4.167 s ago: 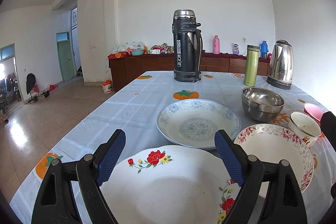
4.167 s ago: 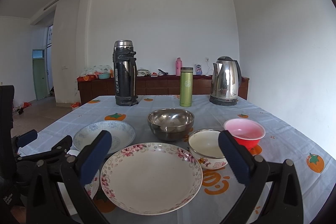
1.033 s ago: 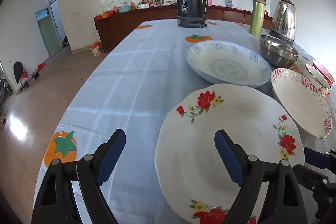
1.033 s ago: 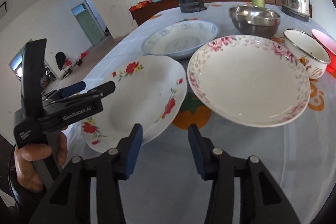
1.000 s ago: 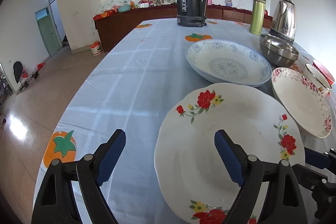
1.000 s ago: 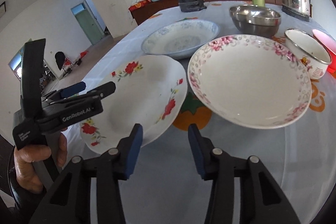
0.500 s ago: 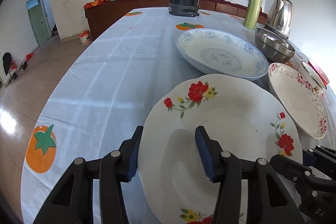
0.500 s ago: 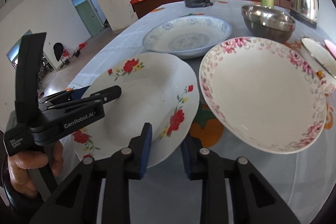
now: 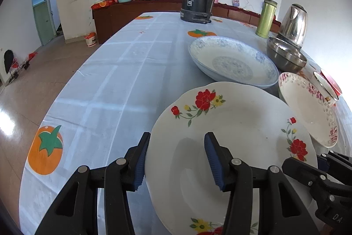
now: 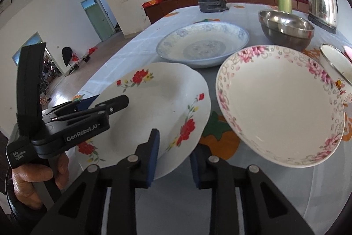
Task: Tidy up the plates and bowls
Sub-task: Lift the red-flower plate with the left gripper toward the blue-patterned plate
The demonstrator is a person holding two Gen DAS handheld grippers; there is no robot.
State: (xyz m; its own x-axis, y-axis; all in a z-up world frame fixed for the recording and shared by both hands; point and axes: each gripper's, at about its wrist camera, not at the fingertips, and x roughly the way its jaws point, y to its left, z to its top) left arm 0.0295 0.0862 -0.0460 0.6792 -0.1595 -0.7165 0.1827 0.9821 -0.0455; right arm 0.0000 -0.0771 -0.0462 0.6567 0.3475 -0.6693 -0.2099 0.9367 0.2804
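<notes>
Gripping the red-flowered plate [image 9: 233, 124] by opposite rims at the near end of the table [image 9: 123, 72]: left gripper [image 9: 176, 160] clamping its left rim, right gripper [image 10: 173, 153] clamping its near right rim. Tilting off the cloth on its right side, just left of the pink-flowered bowl [image 10: 279, 102]. Waiting beyond, the blue-patterned plate [image 10: 202, 43] and steel bowl [image 10: 286, 28].

The flower plate [image 9: 237, 124] lies nearest, patterned plate [image 9: 233, 61] behind it (steel bowl [image 9: 286, 56] further right).
</notes>
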